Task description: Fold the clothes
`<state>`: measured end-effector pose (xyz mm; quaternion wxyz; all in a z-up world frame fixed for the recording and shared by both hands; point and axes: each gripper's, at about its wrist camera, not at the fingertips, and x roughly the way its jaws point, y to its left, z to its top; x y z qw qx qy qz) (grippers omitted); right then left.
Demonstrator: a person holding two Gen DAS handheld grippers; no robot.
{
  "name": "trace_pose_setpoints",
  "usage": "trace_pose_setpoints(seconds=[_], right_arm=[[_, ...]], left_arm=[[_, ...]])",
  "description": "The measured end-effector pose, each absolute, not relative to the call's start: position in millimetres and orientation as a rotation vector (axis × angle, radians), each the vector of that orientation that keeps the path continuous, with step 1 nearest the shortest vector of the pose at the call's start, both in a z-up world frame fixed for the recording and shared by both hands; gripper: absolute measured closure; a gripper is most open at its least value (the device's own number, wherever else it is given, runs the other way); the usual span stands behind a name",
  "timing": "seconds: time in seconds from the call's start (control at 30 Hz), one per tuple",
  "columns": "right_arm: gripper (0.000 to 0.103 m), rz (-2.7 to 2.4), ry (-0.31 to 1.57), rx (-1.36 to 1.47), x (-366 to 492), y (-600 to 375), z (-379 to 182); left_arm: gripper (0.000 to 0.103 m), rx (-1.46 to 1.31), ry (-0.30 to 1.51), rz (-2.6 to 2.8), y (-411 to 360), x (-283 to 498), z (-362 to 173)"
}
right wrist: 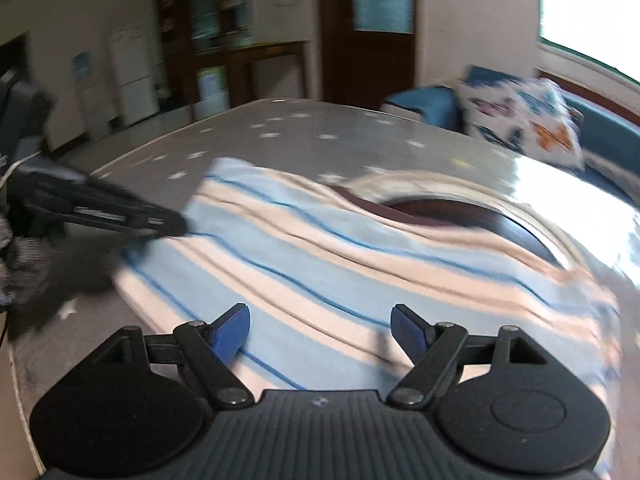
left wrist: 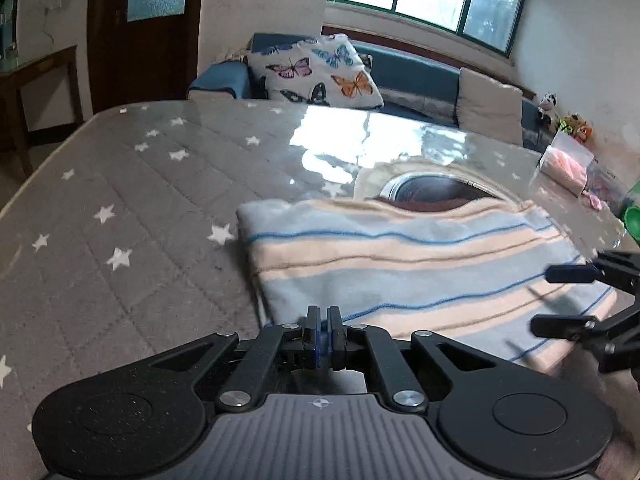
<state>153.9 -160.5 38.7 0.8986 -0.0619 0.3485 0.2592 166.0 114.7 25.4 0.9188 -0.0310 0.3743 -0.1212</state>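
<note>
Left gripper [left wrist: 324,316] clenched empty beside the striped towel [left wrist: 400,264]; right gripper [right wrist: 320,330] spread wide over it. Only the left view catches the plastic bag [left wrist: 568,160].

the striped towel [left wrist: 400,264] is soft, fleecy cloth, matt and napped. under it the table cover [left wrist: 120,208] is quilted grey fabric with white stars, sealed beneath a clear glossy sheet – glare pools toward 1 o'clock. the left gripper [left wrist: 323,320] is matt black plastic with bright metal screws and a ribbed grey body; the right gripper [right wrist: 320,330] has smooth blue pads. the butterfly cushion [left wrist: 316,70] – plush cloth. the door [left wrist: 140,32] is dark polished wood.
</note>
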Motion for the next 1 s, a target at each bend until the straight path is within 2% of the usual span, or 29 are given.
trace_pose_setpoints(seconds=[0.17,0.37,0.7,1.0], right_arm=[[0.023,0.417,0.742,-0.017,152.6,-217.6,36.0],[0.025,0.32,0.766,0.049,149.3,-269.1,28.8],[0.023,0.391,0.714,0.0,204.1,-253.1,49.5],[0.023,0.347,0.771,0.042,258.7,-255.8,21.7]], left_arm=[[0.098,-0.031,0.739,-0.281,95.6,171.5,33.1],[0.098,-0.016,0.804,-0.266,93.8,187.3,15.7],[0.098,-0.039,0.769,-0.214,99.1,221.5,32.5],[0.097,-0.064,0.802,-0.153,115.4,254.1,15.5]])
